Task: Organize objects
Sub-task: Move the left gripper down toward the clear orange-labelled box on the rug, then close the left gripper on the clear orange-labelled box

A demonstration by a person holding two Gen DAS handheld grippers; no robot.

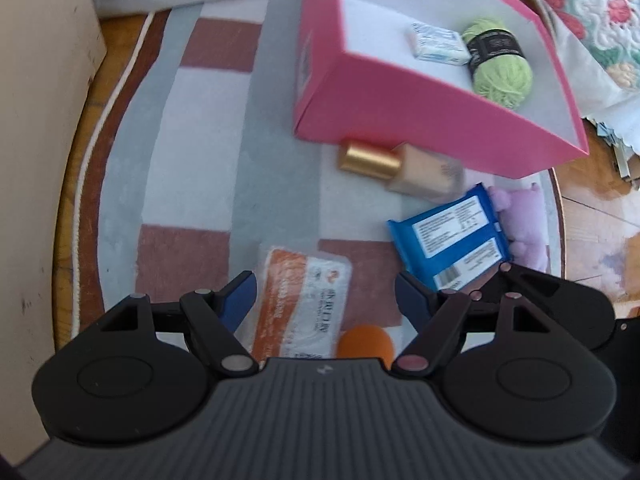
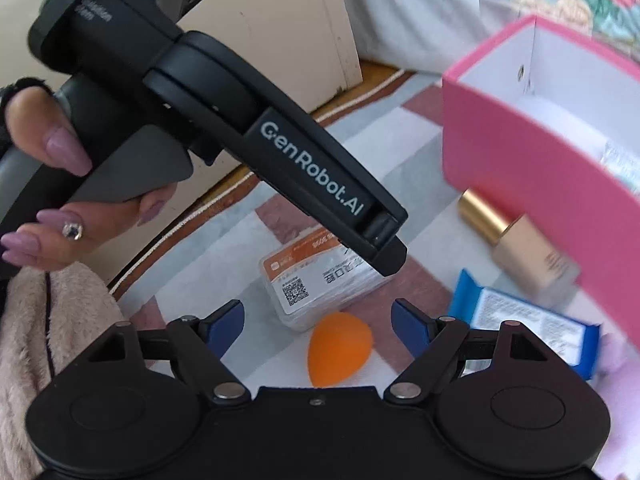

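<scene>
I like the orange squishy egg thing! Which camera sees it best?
The right wrist view. There the whole orange sponge lies on the mat between the right gripper's open jaws. The left wrist view shows only its top, behind the left gripper's body.

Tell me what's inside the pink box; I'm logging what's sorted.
Inside the pink box: a green yarn ball and a small white-and-blue packet beside it. The near wall hides part of the floor.

Open left tool (image 1: 325, 294) above orange-white packet (image 1: 304, 300)
</scene>
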